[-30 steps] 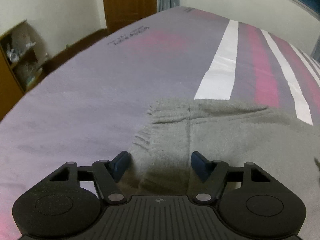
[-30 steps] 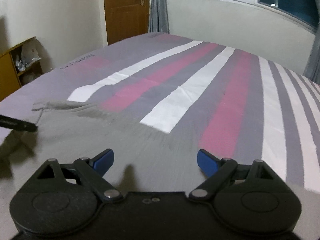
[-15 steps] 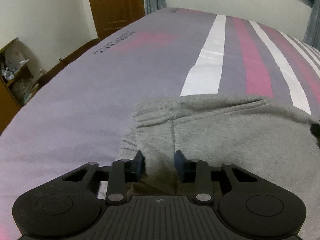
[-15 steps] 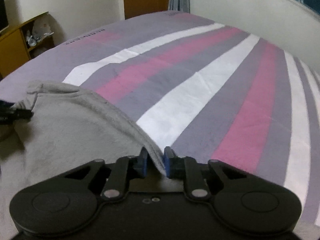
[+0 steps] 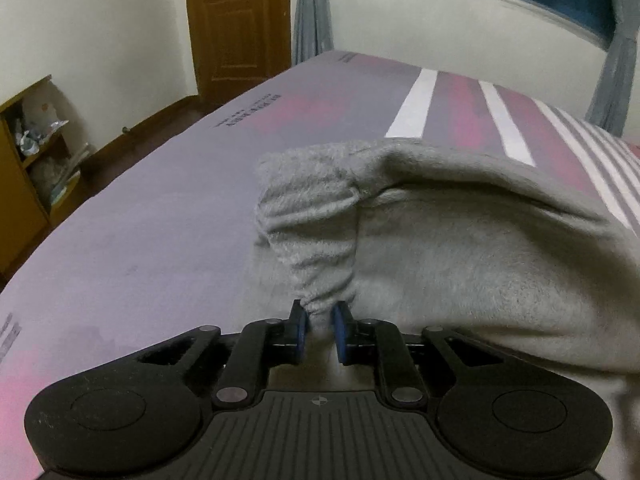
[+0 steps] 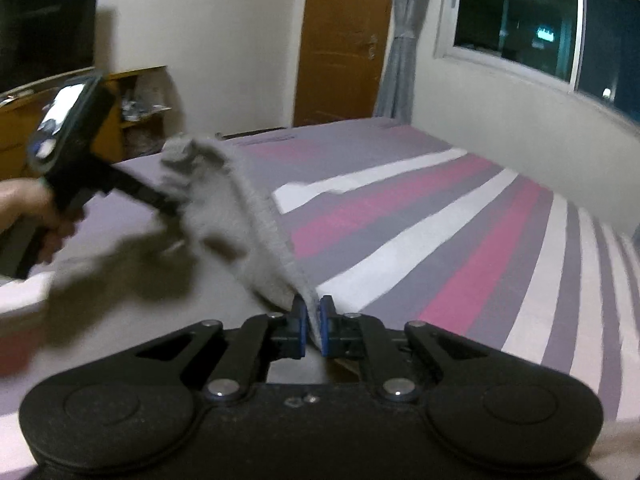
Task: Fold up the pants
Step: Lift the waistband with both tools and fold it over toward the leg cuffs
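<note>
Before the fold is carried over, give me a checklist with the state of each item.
1. Left gripper clamped on the bunched cuff of the grey pants: ok.
2. Right gripper clamped on the pants' edge: ok.
3. Held edge lifted off the striped bed sheet: ok.
4. Fabric taut between both grippers: ok, though the view is blurred.
5. Sheet ahead free of objects: ok.
6. Lower part of the pants lying flat: cannot tell.
</note>
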Action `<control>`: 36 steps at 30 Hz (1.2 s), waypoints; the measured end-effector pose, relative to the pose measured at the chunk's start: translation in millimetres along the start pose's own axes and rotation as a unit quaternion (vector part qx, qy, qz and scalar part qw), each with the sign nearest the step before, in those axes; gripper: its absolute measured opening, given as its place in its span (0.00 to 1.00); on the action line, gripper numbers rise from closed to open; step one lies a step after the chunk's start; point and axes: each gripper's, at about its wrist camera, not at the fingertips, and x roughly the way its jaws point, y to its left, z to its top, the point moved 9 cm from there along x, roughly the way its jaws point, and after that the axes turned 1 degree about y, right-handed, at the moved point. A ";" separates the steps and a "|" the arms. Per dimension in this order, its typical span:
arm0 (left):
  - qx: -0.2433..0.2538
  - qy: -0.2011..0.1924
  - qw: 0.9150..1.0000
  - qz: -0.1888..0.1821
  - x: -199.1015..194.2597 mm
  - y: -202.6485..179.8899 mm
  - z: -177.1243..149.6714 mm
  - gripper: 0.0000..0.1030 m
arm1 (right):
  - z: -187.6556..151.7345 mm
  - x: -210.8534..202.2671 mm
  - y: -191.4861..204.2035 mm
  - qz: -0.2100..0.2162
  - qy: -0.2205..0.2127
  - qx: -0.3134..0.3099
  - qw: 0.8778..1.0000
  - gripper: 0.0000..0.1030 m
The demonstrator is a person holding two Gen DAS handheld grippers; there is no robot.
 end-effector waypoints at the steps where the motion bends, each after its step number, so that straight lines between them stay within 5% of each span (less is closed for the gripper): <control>1: -0.003 0.005 1.000 -0.005 -9.1 4.2 -10.4 0.14 | -11.8 -9.0 12.6 0.007 0.005 0.005 1.000 0.07; 4: -0.005 0.022 1.000 0.000 -26.6 20.9 -43.5 0.14 | -48.8 -14.4 41.1 0.011 0.037 0.016 0.999 0.07; 8: -0.016 0.064 0.998 0.009 -33.0 44.9 -82.7 0.14 | -80.0 1.7 51.7 0.002 0.088 0.060 0.994 0.31; 14: -0.119 0.077 0.989 -0.051 -68.9 71.4 -94.7 0.15 | -65.1 -29.0 37.4 0.007 0.055 0.144 0.988 0.57; 17: -0.162 0.086 0.978 -0.099 -74.4 67.3 -96.4 0.15 | -78.5 -28.4 11.2 0.008 0.074 0.236 0.969 0.57; 21: -0.227 0.118 0.954 -0.156 -64.1 46.5 -112.5 0.15 | -97.7 -37.9 -8.4 0.003 0.083 0.316 0.945 0.56; 32: -0.317 0.144 0.923 -0.162 -9.5 22.4 -145.3 0.15 | -119.6 -26.8 -19.7 0.022 0.080 0.416 0.905 0.53; 36: -0.339 0.146 0.913 -0.172 -27.0 29.8 -158.1 0.15 | -119.1 -17.1 -40.8 0.024 0.056 0.491 0.869 0.51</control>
